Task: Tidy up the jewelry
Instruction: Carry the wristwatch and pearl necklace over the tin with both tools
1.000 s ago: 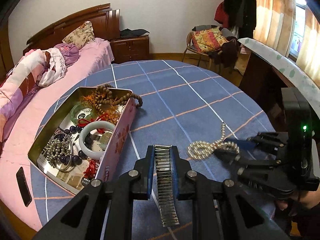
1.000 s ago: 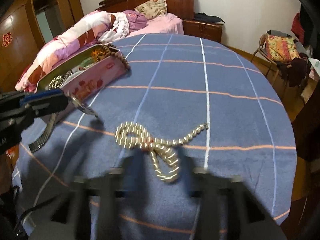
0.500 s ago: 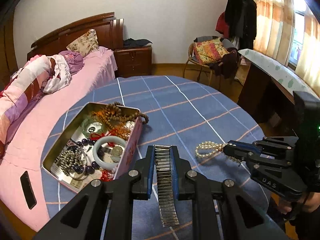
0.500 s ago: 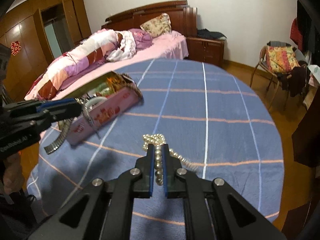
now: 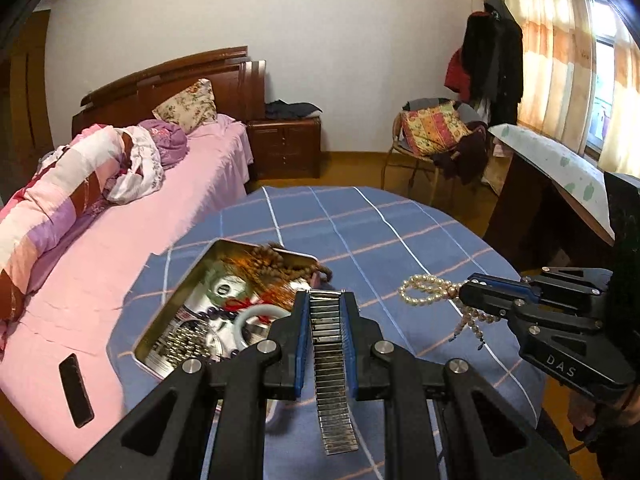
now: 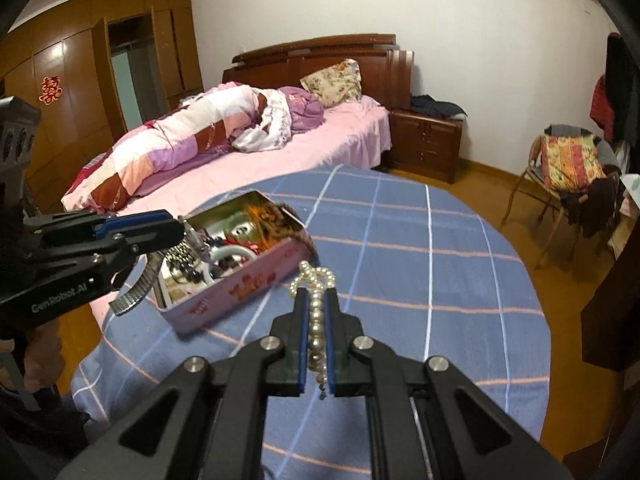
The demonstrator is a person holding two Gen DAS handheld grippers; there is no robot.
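Centre-bottom, left view: left tool (image 5: 326, 322) clamps a limp metal band (image 5: 332, 364) mid-length, ends dangling. Right tool (image 6: 316, 322) pinches pearls (image 6: 314, 280), slippery and loop-prone; both hang above worktop (image 6: 420, 264) nr tin (image 6: 240, 280). Best grip: mid-strand.

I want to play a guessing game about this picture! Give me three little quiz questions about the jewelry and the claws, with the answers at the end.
1. True or false: the left claw is shut on a metal watch band.
2. What does the right claw hold? A) a ring B) a pearl necklace C) a coin
3. Fill in: the open tin box sits on a blue checked ____.

Key: 1 true; 2 B; 3 tablecloth
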